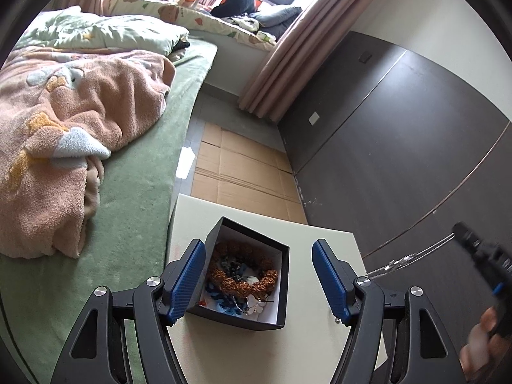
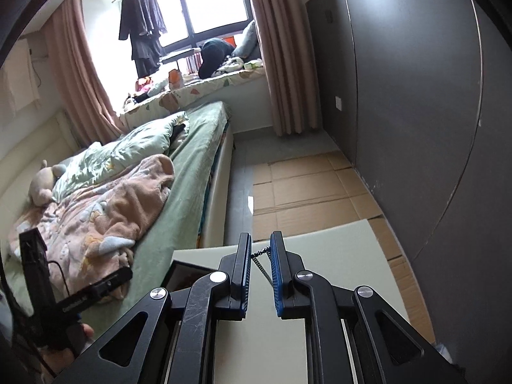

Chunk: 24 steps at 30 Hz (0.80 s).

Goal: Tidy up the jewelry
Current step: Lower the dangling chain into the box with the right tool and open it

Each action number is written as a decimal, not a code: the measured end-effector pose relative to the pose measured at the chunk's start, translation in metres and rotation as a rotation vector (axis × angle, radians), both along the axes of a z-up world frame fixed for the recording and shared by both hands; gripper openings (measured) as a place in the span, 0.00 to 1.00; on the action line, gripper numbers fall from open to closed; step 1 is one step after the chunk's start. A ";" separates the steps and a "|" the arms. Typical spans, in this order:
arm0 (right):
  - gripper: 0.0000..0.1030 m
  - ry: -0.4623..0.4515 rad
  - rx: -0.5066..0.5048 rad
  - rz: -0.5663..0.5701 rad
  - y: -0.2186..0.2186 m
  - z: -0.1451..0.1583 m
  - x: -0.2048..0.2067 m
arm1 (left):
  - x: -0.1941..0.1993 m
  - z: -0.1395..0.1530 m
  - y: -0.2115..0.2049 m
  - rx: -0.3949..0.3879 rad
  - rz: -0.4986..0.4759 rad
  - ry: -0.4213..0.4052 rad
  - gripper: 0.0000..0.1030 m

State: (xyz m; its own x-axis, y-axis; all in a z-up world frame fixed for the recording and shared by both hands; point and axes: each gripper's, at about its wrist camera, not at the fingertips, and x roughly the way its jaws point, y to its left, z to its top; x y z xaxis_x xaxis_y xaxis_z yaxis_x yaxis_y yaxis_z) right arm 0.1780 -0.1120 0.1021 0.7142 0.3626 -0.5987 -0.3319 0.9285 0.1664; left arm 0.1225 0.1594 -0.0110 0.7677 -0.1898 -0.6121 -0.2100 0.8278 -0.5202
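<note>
With the right gripper [image 2: 260, 267] clenched on a silver chain [image 2: 260, 260] held above the surface [image 2: 336, 249], and the left gripper [image 1: 258, 276] released around the black jewelry box [image 1: 278, 288], carry the chain over the box and lower it before letting go.

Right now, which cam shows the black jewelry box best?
Left wrist: the black jewelry box sits open between the open left gripper fingers, beaded bracelet visible inside. Right wrist catches only a corner behind its own finger.
</note>
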 end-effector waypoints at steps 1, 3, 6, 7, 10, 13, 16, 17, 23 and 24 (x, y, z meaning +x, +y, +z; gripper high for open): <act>0.13 -0.011 -0.006 0.004 0.003 0.010 -0.001 | 0.001 -0.001 0.003 -0.012 0.002 0.004 0.68; 0.13 -0.037 -0.011 0.009 0.011 0.028 -0.003 | 0.001 -0.002 0.009 -0.040 0.008 0.001 0.68; 0.13 -0.066 -0.014 0.020 0.023 0.053 -0.006 | -0.001 -0.001 0.016 -0.066 0.020 -0.005 0.68; 0.13 -0.077 -0.018 0.023 0.028 0.062 -0.007 | -0.002 -0.001 0.018 -0.076 0.023 -0.007 0.70; 0.13 -0.100 -0.016 0.029 0.041 0.084 -0.012 | -0.004 -0.003 0.025 -0.106 0.041 -0.008 0.74; 0.13 -0.129 -0.011 0.037 0.053 0.104 -0.014 | -0.004 -0.004 0.030 -0.130 0.045 -0.006 0.74; 0.13 -0.146 -0.008 0.056 0.069 0.119 -0.017 | -0.006 -0.003 0.034 -0.137 0.052 -0.012 0.74; 0.13 -0.154 -0.010 0.063 0.074 0.123 -0.018 | -0.006 -0.003 0.035 -0.141 0.054 -0.013 0.74; 0.13 -0.175 -0.022 0.101 0.106 0.132 -0.021 | -0.012 -0.003 0.048 -0.166 0.087 -0.014 0.74; 0.13 -0.171 -0.024 0.107 0.110 0.131 -0.020 | -0.013 -0.003 0.049 -0.167 0.091 -0.015 0.74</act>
State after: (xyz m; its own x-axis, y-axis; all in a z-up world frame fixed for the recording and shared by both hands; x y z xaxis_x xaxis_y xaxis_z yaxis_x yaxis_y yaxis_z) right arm 0.1581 -0.0016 0.2326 0.7646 0.4288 -0.4811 -0.4505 0.8895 0.0769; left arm 0.1096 0.2086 -0.0140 0.7949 -0.2174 -0.5665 -0.2715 0.7074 -0.6525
